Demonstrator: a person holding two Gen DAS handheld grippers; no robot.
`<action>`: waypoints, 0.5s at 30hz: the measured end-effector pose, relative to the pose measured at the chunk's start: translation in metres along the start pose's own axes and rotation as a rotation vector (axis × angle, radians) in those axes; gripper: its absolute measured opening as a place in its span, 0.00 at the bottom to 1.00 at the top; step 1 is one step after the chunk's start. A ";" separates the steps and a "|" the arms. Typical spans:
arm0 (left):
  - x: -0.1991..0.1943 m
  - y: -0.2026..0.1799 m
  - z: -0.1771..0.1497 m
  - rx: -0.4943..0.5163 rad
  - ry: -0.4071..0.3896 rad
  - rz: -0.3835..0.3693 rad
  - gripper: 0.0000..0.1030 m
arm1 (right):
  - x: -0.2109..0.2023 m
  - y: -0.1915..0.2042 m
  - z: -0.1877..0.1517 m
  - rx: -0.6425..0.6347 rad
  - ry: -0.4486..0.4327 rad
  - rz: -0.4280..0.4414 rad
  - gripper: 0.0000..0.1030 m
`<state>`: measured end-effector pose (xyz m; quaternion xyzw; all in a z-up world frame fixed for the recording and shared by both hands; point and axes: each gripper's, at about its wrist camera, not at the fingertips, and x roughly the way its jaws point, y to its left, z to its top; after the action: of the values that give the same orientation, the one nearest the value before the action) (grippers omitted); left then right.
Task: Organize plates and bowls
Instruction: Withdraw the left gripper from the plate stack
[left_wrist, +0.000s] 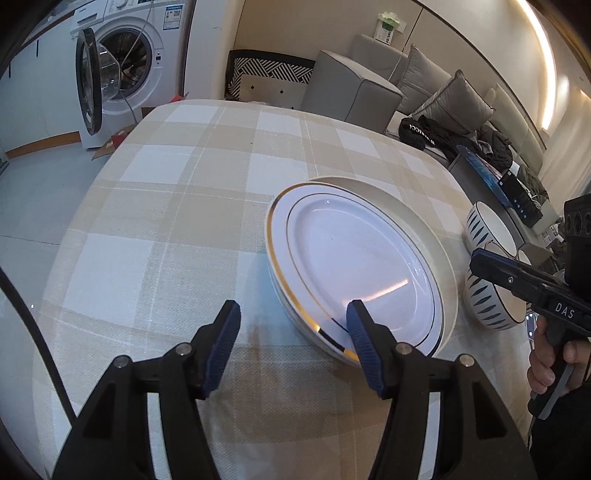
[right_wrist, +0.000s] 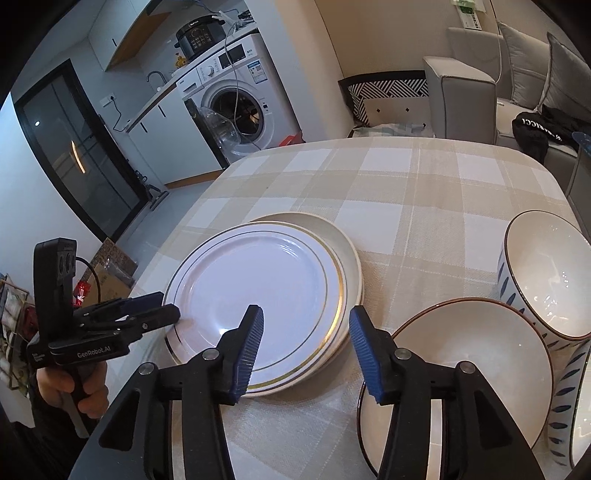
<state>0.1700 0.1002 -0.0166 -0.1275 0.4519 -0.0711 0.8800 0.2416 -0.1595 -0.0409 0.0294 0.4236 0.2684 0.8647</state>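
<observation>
My left tongs (left_wrist: 291, 314): wide, at plates (left_wrist: 354, 266). Right tongs (right_wrist: 306, 321): wide. Bowls (right_wrist: 461, 354): three, perhaps.

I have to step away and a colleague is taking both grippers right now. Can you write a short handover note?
Left gripper: open, empty, low at the near-left rim of the plate stack.
Right gripper: open, empty, above the table between the plates and the bowls.
Plates: gold-rimmed plate lies on a cream plate, offset, not centred.
Bowls: brown-rimmed bowl and two blue-patterned bowls crowded at the right.
Done: plates stacked.
Left: probably straighten the stack and gather the bowls.
</observation>
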 end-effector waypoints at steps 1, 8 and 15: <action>-0.003 0.001 0.000 -0.001 -0.009 -0.002 0.58 | -0.002 0.000 -0.001 -0.003 -0.006 -0.004 0.63; -0.020 -0.003 -0.009 0.020 -0.057 -0.039 0.58 | -0.017 0.006 -0.006 -0.028 -0.038 0.001 0.77; -0.019 -0.024 -0.014 0.101 -0.068 -0.082 0.58 | -0.039 0.009 -0.015 -0.042 -0.080 -0.004 0.84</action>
<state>0.1473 0.0791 -0.0026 -0.1038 0.4119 -0.1255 0.8965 0.2065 -0.1737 -0.0202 0.0211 0.3831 0.2739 0.8819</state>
